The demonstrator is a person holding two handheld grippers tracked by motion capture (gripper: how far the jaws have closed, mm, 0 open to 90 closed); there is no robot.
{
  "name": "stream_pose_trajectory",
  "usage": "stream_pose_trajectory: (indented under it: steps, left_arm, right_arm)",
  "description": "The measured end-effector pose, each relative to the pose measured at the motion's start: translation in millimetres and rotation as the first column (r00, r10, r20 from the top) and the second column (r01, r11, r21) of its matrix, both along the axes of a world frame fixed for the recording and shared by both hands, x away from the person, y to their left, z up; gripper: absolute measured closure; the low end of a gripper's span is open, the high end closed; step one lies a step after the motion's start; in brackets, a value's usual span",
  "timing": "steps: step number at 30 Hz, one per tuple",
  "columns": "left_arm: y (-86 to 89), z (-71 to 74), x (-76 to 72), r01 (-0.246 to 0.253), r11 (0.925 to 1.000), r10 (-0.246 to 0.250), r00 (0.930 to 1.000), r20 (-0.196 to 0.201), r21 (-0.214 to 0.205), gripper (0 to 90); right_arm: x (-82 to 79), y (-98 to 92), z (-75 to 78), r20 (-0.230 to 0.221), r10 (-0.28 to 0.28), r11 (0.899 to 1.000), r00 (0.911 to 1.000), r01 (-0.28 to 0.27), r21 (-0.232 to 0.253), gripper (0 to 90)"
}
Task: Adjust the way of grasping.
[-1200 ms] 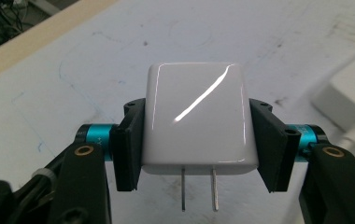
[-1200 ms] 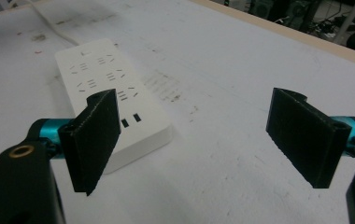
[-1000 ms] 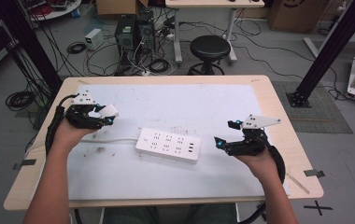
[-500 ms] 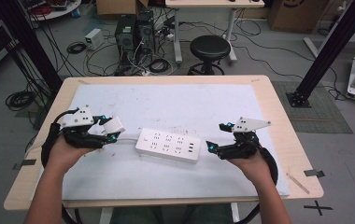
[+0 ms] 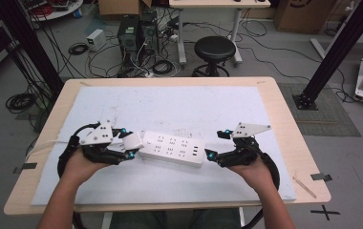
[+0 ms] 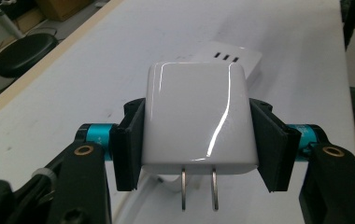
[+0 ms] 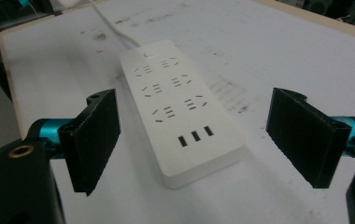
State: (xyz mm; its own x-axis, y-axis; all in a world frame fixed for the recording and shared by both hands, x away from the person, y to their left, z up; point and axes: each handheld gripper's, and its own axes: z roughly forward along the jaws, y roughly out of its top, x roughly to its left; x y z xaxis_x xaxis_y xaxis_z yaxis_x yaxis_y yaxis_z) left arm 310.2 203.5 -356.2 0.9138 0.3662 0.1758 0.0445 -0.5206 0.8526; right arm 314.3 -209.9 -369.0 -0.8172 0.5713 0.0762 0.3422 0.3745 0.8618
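Our left gripper [image 6: 196,140] clamps the unlabelled white charger [image 6: 198,119] beside the power strip [image 5: 172,148]; our right gripper [image 7: 196,140] gapes at its other end.

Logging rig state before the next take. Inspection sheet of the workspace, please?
Surface: white scuffed mat on a wooden table.
Job's things: white rectangular power strip flat on the mat; white glossy two-prong charger, prongs free.
Clutter: nothing seen.
Grippers: left hand-held gripper shut on the charger; right hand-held gripper open, straddling the strip's USB end, not touching.
Cables: strip's white cord runs off the mat.
Surroundings: black round stool, floor cables, computer towers.
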Motion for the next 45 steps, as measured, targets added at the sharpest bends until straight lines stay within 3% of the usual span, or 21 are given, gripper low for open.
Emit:
stream_pose_trajectory:
  steps: [5,13,17,19,20,21,27,34,38,45]
  left_arm:
    - [-30.2,-12.3,-9.5,0.065,0.9973,-0.067,0.9962,0.055,0.034,42.4]
    - [-64.7,-28.1,-27.0,0.104,0.992,-0.115,0.9784,0.172,0.072,42.4]
    - [-74.3,-33.2,-32.8,0.108,0.9902,-0.125,0.9684,0.216,0.088,42.4]
    - [-76.5,-34.2,-33.5,0.118,0.9892,-0.134,0.9667,0.218,0.088,42.4]
    - [-80.6,-35.5,-35.9,0.118,0.988,-0.139,0.9595,0.245,0.1,42.4]
    - [-82.0,-36.0,-36.7,0.12,0.9876,-0.142,0.9585,0.247,0.102,42.4]
    - [-88.0,-36.7,-42.7,0.119,0.9846,-0.154,0.9399,0.305,0.128,42.4]
    - [-96.3,-32.9,-47.8,0.136,0.984,-0.168,0.919,0.356,0.116,42.4]
    - [-99.9,-29.7,-49.3,0.142,0.9822,-0.179,0.9084,0.378,0.123,42.4]
    - [-100.8,-28.0,-49.3,0.132,0.9829,-0.173,0.9014,0.397,0.128,42.4]
  right_arm:
    - [-6.7,13.8,-7.0,-0.057,0.03,0.999,0.9979,-0.028,0.044,18.0]
    - [-12.8,35.5,-17.6,-0.152,0.084,0.99,0.9848,-0.066,0.123,18.0]
    - [-12.2,45.2,-22.9,-0.221,0.129,0.977,0.9667,-0.086,0.193,18.0]
    - [-11.6,47.8,-24.2,-0.224,0.142,0.974,0.9641,-0.096,0.206,18.0]
    - [-11.5,50.4,-25.4,-0.23,0.15,0.971,0.9616,-0.1,0.215,18.0]
    - [-11.1,55.6,-27.6,-0.252,0.162,0.967,0.9541,-0.103,0.231,18.0]
    - [-9.8,64.5,-34.1,-0.301,0.206,0.949,0.9313,-0.115,0.293,18.0]
    - [-6.6,75.6,-41.4,-0.355,0.259,0.923,0.8982,-0.121,0.365,18.3]
    - [-5.1,77.9,-43.7,-0.37,0.29,0.903,0.8824,-0.124,0.412,33.0]
    - [-3.5,78.1,-45.6,-0.381,0.342,0.875,0.859,-0.142,0.463,50.6]
